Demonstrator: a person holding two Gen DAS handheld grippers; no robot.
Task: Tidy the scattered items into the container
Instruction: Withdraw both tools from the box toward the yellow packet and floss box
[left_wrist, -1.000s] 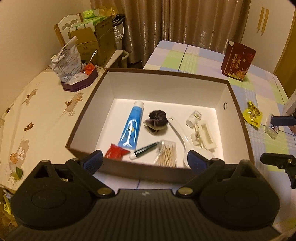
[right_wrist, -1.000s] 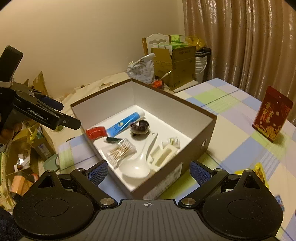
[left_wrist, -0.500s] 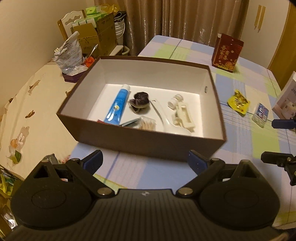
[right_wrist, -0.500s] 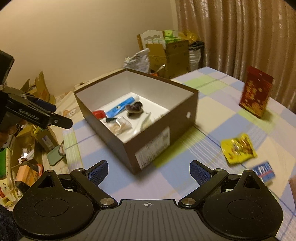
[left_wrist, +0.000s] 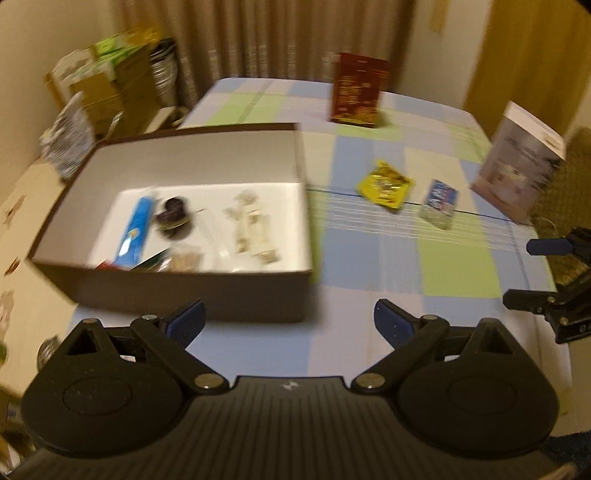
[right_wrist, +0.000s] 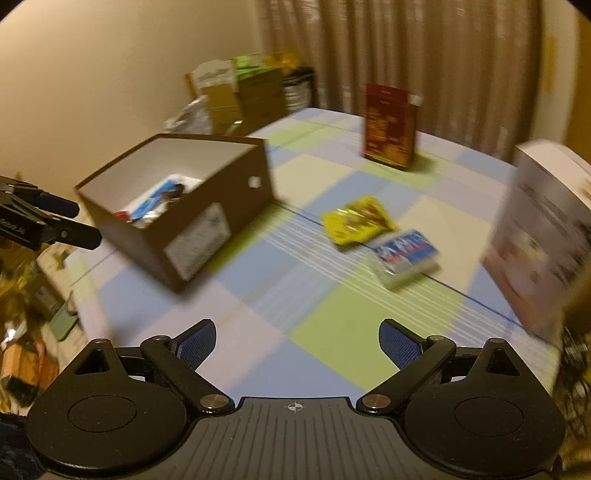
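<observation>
Both your tongs, left (left_wrist: 288, 319) and right (right_wrist: 297, 341), are spread wide and empty above the bench (right_wrist: 332, 325); yellow packet (right_wrist: 356, 220) and blue pack (right_wrist: 404, 254) lie outside the box (right_wrist: 207, 236).

Each hand-held gripper (left_wrist: 288, 319) (right_wrist: 297, 339) has a black ribbed body, two round black discs, silver screws on the arms, dark blue finger pads (right_wrist: 397, 341), and a small white mark.

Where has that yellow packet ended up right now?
The yellow packet lies flat on the checked tablecloth, outside the brown box and to its right in the right wrist view, just beside the blue card pack.
</observation>
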